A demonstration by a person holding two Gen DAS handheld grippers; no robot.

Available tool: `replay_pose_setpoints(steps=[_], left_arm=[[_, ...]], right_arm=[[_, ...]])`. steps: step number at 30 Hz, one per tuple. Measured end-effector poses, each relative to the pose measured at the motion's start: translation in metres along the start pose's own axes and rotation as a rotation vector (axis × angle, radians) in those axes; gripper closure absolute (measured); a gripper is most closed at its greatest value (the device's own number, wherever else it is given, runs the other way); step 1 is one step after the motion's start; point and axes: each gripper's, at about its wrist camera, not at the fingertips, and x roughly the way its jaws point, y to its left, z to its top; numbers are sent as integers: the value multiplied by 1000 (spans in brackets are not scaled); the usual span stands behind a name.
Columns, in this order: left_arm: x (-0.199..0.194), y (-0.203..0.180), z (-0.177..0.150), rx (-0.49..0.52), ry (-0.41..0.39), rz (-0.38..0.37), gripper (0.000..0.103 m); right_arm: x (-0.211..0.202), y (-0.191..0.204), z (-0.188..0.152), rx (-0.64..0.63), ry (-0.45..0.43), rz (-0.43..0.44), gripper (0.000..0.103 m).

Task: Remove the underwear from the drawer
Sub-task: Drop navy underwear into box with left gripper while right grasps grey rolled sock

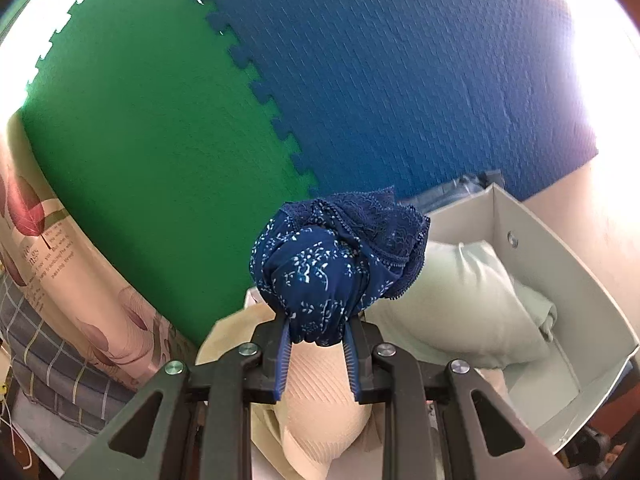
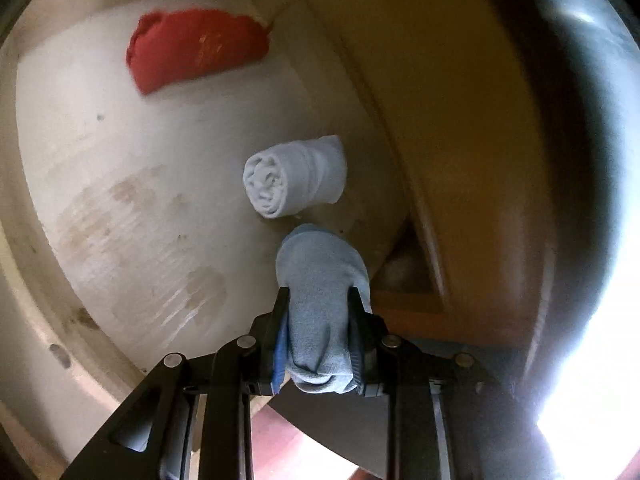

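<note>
Underwear, navy: a bunched garment with a small white floral print and a scalloped lace band along its upper right edge, clamped between the two fingers of the left gripper and held up above the drawer. Jaws stand narrow, pressed into the cloth on both sides. Below the bundle, one beige ribbed garment lies under the gripper, and one pale green folded piece rests on the drawer floor beside the grey right wall. One green foam mat and one blue foam mat interlock along a toothed seam behind the bundle; that area is bare. A floral printed cloth hangs at the far left.

Right wrist view: the right gripper is closed narrowly on one light blue rolled garment, which protrudes beyond the fingertips. Just beyond it lies one white rolled garment, near but apart, and one red folded piece sits well apart towards the far end. All three are over a white, stained surface, bare to the left. A tan wooden panel bounds this surface on the right, close to the blue and white rolls. Whether this surface belongs to the drawer cannot be told.
</note>
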Motion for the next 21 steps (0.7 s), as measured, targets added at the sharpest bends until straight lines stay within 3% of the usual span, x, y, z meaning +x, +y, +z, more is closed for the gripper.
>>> replay_pose_setpoints(steps=[3,4,6,9,10,15,21], left_arm=[[12,-2,-3,-7,66,-59,74],[14,-4,-6,9,71,-43,71],[11,-7,-8,32,48,-2,51],[-2,2,-11,-9,-38,1,25],[-5,7,-11,-28,-55,-11,22],[-22,28,-15,-102,-119,-31,21],[-16,52,-34,-138,-99,17,21]], right_arm=[[-11,-9,-7,33,-22,6,80],[-14,-14,-7,50,-33,9,80],[-21,-24,-16,68,-43,10,80],[-32,-21,-17,94,-53,21,80],[-27,-29,-25,102,-57,27,80],[-36,-25,-23,114,-68,37,80],[-54,-28,-28,145,-79,37,80]])
